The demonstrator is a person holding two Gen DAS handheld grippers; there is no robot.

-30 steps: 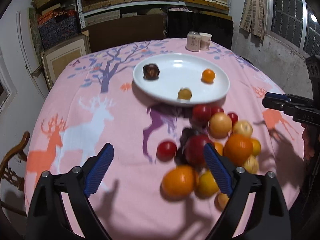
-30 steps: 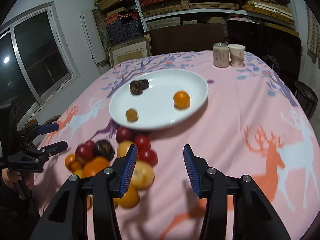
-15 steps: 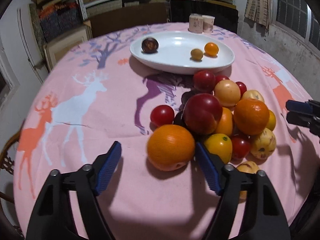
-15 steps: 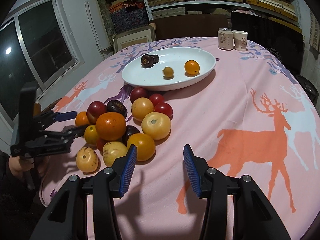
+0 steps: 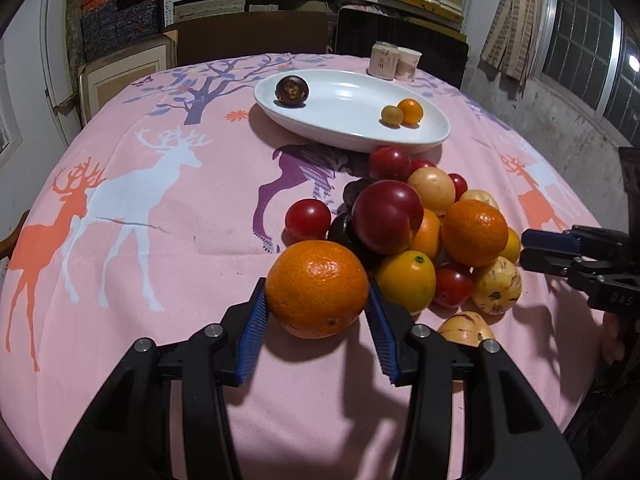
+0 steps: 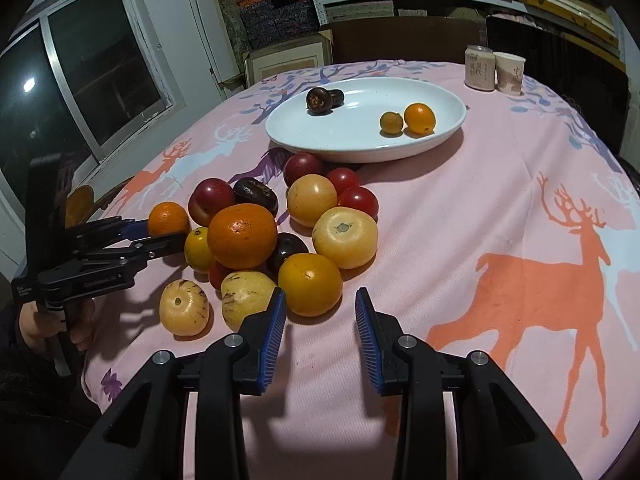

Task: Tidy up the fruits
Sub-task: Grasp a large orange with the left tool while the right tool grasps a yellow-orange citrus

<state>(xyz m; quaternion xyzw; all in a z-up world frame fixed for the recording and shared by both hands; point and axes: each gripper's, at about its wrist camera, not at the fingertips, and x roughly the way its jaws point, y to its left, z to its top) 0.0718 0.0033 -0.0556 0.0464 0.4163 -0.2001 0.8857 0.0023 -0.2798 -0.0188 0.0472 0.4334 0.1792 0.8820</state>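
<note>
A pile of fruit lies on the pink deer tablecloth in front of a white oval plate. The plate holds a dark round fruit, a small yellow fruit and a small orange. My left gripper has its blue pads against both sides of a large orange at the pile's near left edge; the orange rests on the cloth. It also shows in the right wrist view. My right gripper is open and empty, just in front of a yellow-orange fruit.
A can and a paper cup stand behind the plate. Shelves of boxes and a dark chair back are beyond the table's far edge. A window is on the left. The table edge curves down close to both grippers.
My left gripper has moved forward and down to the pile and closed its pads around the large orange. My right gripper has come lower and closer to the pile, still open.
</note>
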